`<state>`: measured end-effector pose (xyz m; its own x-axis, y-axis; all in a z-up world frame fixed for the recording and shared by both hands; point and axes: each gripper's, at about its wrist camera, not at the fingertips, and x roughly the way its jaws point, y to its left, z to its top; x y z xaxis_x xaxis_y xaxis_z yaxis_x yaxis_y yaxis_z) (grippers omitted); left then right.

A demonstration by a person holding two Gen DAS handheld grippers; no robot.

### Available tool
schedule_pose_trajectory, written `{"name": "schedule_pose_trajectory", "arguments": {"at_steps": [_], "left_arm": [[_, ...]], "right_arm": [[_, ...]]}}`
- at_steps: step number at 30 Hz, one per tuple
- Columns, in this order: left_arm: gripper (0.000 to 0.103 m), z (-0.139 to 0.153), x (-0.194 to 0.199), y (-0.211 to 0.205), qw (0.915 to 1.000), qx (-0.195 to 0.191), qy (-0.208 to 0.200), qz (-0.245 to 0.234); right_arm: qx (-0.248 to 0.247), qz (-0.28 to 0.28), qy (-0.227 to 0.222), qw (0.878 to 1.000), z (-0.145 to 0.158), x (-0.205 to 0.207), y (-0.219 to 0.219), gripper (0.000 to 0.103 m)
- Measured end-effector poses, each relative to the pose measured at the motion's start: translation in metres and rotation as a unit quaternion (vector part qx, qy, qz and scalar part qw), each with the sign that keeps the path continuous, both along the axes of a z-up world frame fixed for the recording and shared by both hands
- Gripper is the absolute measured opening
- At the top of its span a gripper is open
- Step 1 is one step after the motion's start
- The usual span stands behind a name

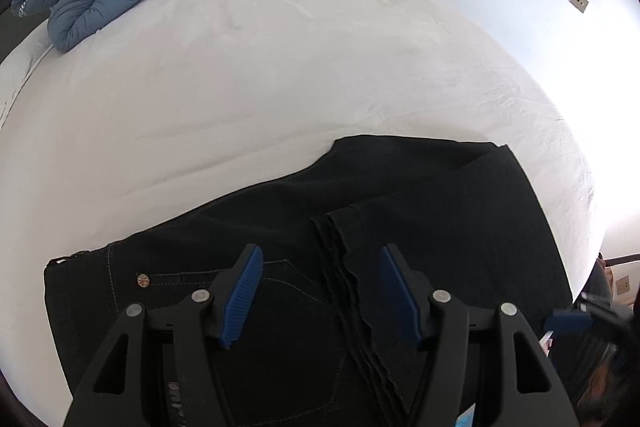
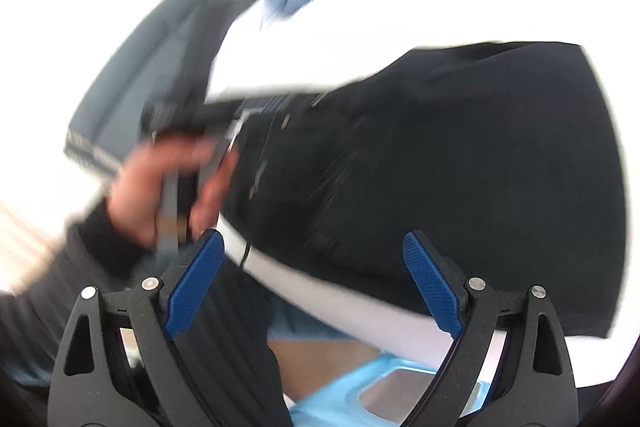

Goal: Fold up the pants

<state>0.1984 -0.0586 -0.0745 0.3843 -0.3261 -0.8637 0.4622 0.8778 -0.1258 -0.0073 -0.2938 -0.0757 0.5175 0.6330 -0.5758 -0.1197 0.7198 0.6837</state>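
Left wrist: left hand-held gripper (image 1: pixel 322 259) wide apart above pants (image 1: pixel 420 195), gripping nothing.

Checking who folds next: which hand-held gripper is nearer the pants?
Left. The left hand-held gripper hovers open right above the pants; the right hand-held gripper hangs open off the bed's edge, farther away.

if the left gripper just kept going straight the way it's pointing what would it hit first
Most likely the black pants, at the frayed hems of the folded-over legs, which lie between its open jaws. The left gripper holds nothing. Its height above the cloth is unclear; beyond lies bare white bed sheet.
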Motion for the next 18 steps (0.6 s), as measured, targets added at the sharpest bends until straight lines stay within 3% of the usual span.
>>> {"name": "schedule_pose_trajectory", "arguments": {"at_steps": [2, 5, 7, 9, 12, 15, 18], "left_arm": [[0.063, -0.004, -0.017, -0.012, 0.9999, 0.001, -0.004, -0.014], [0.063, -0.030, -0.040, -0.034, 0.9991, 0.024, 0.012, -0.032], [0.064, -0.054, -0.045, -0.038, 0.9985, 0.038, 0.034, -0.021], [0.065, -0.056, -0.052, -0.038, 0.9990, 0.041, 0.010, -0.014], [0.066, -0.056, -0.053, -0.040, 0.9983, 0.056, 0.013, -0.012], [0.067, -0.057, -0.051, -0.039, 0.9982, 0.057, 0.017, -0.014], [0.067, -0.058, -0.049, -0.037, 0.9982, 0.056, 0.017, -0.012]], "right_arm": [[0.037, -0.028, 0.026, 0.999, -0.007, 0.016, -0.048, 0.059], [0.073, -0.044, 0.043, 0.995, -0.020, 0.046, -0.102, 0.033], [0.100, -0.037, 0.066, 0.992, -0.029, 0.070, -0.137, 0.033], [0.108, -0.034, 0.071, 0.991, -0.039, 0.096, -0.158, 0.033], [0.142, -0.024, 0.095, 0.985, -0.070, 0.133, -0.188, 0.033], [0.152, -0.032, 0.128, 0.979, -0.120, 0.150, -0.196, 0.030], [0.165, -0.019, 0.112, 0.980, -0.128, 0.136, -0.206, 0.031]]}}
